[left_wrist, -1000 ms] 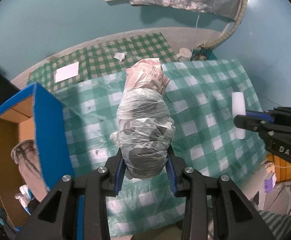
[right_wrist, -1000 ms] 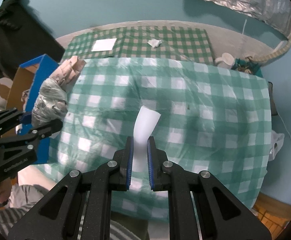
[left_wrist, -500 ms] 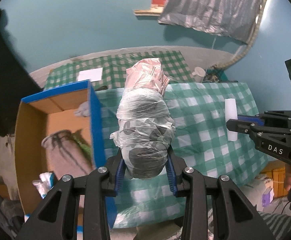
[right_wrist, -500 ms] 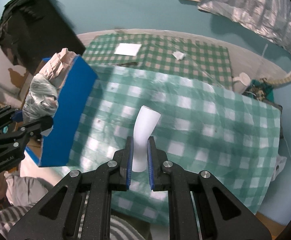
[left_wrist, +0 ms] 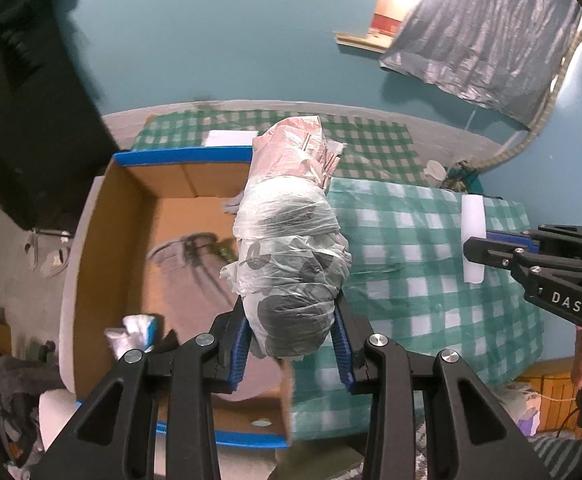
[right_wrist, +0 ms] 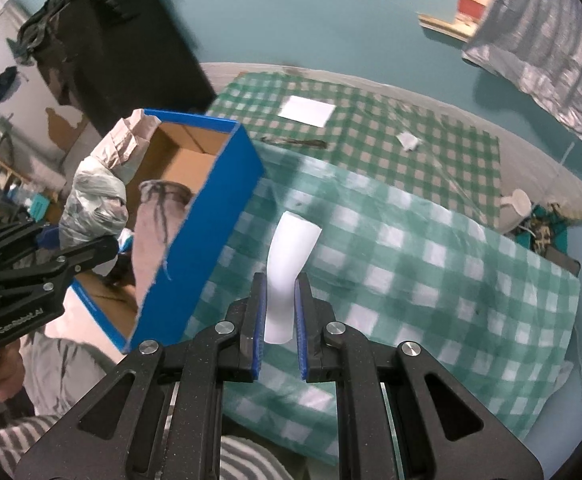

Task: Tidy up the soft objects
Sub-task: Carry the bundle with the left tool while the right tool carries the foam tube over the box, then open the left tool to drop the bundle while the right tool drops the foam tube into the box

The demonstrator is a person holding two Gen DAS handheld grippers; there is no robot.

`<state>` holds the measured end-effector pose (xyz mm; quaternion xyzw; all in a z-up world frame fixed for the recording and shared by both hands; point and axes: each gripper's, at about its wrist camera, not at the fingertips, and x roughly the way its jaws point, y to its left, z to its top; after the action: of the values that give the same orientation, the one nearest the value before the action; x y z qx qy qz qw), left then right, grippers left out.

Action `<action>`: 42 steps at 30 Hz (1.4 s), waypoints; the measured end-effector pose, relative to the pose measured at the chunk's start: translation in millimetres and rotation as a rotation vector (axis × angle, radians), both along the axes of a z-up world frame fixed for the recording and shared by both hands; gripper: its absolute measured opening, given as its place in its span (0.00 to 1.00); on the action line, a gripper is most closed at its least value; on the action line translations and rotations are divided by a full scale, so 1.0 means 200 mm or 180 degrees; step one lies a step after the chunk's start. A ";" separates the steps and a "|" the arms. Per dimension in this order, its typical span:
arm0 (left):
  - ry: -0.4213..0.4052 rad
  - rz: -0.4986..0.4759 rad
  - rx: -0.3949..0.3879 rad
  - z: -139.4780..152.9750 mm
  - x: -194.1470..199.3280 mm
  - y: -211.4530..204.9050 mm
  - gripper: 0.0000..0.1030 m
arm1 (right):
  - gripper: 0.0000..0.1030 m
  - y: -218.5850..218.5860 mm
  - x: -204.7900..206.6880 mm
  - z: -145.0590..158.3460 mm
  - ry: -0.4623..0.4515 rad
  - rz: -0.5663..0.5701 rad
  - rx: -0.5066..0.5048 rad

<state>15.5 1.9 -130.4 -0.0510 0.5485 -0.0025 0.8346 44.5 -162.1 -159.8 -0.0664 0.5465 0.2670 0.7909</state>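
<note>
Over the last second the left gripper (left_wrist: 293,344), clamped on the plastic-wrapped bundle (left_wrist: 291,240), moves from the checked tablecloth (left_wrist: 411,280) to above the open cardboard box (left_wrist: 131,216), positioning it for release, while the right gripper (right_wrist: 279,340) pinches the white foam strip (right_wrist: 287,256).

Wrapped bundle (left_wrist: 291,248) hides cardboard box (left_wrist: 131,216) right wall.

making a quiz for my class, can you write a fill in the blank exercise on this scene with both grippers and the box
1. The left gripper is shut on a bundle wrapped in clear ____.
2. The right gripper is shut on a ____ foam piece.
3. The cardboard box has ____ outer walls.
4. The tablecloth has a green and white ____ pattern.

Missing words: plastic; white; blue; checked
</note>
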 end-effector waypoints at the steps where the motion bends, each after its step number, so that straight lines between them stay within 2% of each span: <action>1: 0.0003 0.0039 -0.0002 0.00 -0.01 0.03 0.36 | 0.10 0.01 0.00 0.00 -0.0004 0.0020 0.0000; 20: 0.0180 0.0451 0.0029 -0.13 -0.09 0.38 0.36 | 0.10 0.46 -0.01 0.04 -0.0069 0.0464 0.0033; 25: 0.0322 0.0583 0.0041 -0.21 -0.10 0.44 0.37 | 0.10 0.55 -0.02 0.04 -0.0062 0.0577 0.0010; 31: 0.0484 0.0680 0.0118 -0.29 -0.12 0.50 0.42 | 0.10 0.67 -0.03 0.01 -0.0037 0.0711 -0.0027; 35: 0.0518 0.0688 0.0156 -0.30 -0.13 0.52 0.52 | 0.10 0.76 -0.04 -0.02 -0.0011 0.0799 -0.0066; 40: 0.0494 0.0719 0.0171 -0.28 -0.14 0.55 0.53 | 0.11 0.83 -0.04 -0.05 0.0022 0.0869 -0.0081; 42: 0.0495 0.0738 0.0145 -0.27 -0.15 0.57 0.53 | 0.14 0.86 -0.04 -0.06 0.0048 0.0892 -0.0084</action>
<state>-14.3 116.7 -185.1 -0.0952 0.6019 0.1104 0.7852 36.5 10.5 -172.2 -0.1504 0.5413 0.3681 0.7408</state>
